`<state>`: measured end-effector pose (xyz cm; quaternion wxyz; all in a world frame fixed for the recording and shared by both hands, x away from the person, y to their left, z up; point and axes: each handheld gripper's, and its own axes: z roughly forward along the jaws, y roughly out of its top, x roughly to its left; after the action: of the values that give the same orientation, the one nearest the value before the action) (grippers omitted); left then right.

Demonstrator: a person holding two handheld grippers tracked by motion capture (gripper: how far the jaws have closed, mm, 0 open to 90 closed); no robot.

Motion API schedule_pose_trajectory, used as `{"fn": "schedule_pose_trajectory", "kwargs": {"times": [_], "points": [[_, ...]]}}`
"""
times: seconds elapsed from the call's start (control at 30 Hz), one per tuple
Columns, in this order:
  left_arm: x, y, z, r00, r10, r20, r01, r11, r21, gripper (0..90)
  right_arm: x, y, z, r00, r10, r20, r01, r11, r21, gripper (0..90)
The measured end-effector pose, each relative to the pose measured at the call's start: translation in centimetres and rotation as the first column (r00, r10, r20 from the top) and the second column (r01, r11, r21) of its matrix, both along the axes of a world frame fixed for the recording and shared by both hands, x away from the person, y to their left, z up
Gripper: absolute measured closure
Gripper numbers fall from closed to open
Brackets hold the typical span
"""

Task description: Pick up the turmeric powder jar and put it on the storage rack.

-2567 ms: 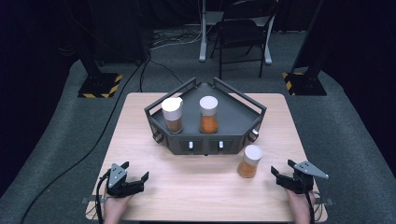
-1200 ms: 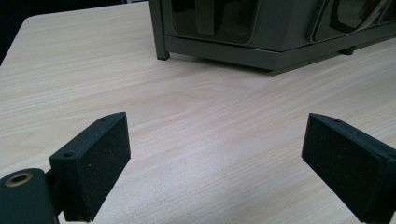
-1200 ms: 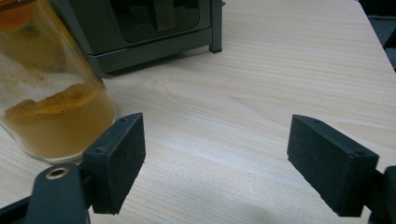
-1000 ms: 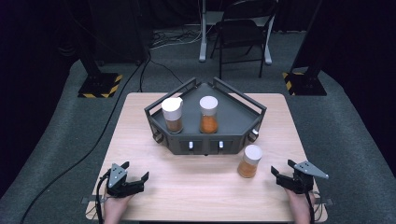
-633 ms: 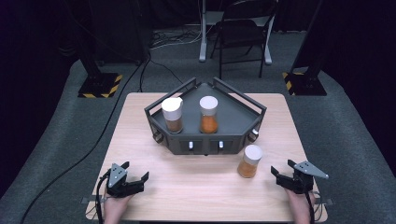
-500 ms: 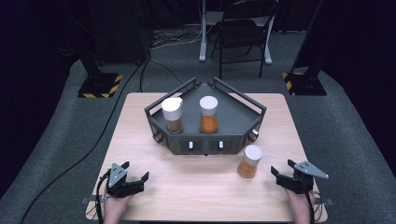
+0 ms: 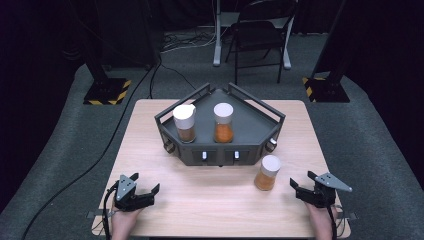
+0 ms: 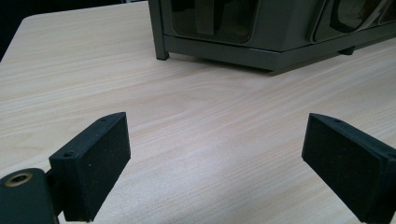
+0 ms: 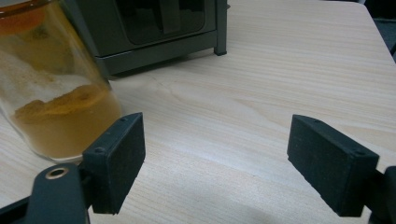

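A dark grey angular rack [image 7: 250, 117] stands on the middle of the wooden table [image 7: 210, 200]. Two white-capped jars of orange powder stand in it, one at the left [image 7: 184, 123] and one in the middle [image 7: 223, 123]. A third jar [image 7: 267, 172] stands on the table in front of the rack's right end. My left gripper [image 7: 147, 186] rests near the front left edge, open and empty. My right gripper [image 7: 300, 182] rests at the front right, open and empty, with the third jar [image 9: 51, 88] beyond its left pad. The rack's base [image 8: 261, 28] lies ahead of the left gripper [image 8: 215, 163].
A dark chair [image 7: 260, 35] and stand bases with yellow-black tape [image 7: 105, 92] sit on the grey floor beyond the table. A cable [image 7: 65, 185] trails off the table's left side. Bare tabletop lies between the two grippers.
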<state>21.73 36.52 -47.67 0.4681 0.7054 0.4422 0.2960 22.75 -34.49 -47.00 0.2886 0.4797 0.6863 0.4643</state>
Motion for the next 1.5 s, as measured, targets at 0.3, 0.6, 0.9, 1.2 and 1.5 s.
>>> {"fn": "schedule_pose_trajectory", "kwargs": {"times": [0.3, 0.6, 0.9, 1.2, 1.5], "points": [[0.0, 0.0, 0.0, 1.0, -0.001, 0.0, 0.001, 1.0, 0.0, 7.8, -0.2, -0.1, 0.1, 0.9997, 0.02, 0.013, -0.021, 1.0, 0.01, 18.5], [0.0, 0.0, 0.0, 1.0, -0.001, -0.002, 0.001, 1.0, -0.001, 7.8, -0.3, -0.2, 0.5, 0.9955, 0.081, 0.049, -0.082, 0.996, 0.022, 18.5], [0.0, 0.0, 0.0, 1.0, -0.002, -0.002, 0.002, 1.0, -0.002, 7.8, -0.3, 0.1, 1.3, 0.9855, 0.15, 0.08, -0.153, 0.988, 0.029, 18.6], [0.0, 0.0, 0.0, 1.0, -0.002, 0.0, 0.002, 1.0, 0.001, 7.8, 0.2, 0.4, 1.9, 0.9725, 0.216, 0.086, -0.22, 0.975, 0.031, 18.8], [-0.1, 0.0, 0.0, 1.0, -0.002, 0.001, 0.002, 1.0, 0.002, 7.8, 0.5, 1.3, 2.7, 0.9606, 0.26, 0.097, -0.264, 0.964, 0.027, 19.7]]}}
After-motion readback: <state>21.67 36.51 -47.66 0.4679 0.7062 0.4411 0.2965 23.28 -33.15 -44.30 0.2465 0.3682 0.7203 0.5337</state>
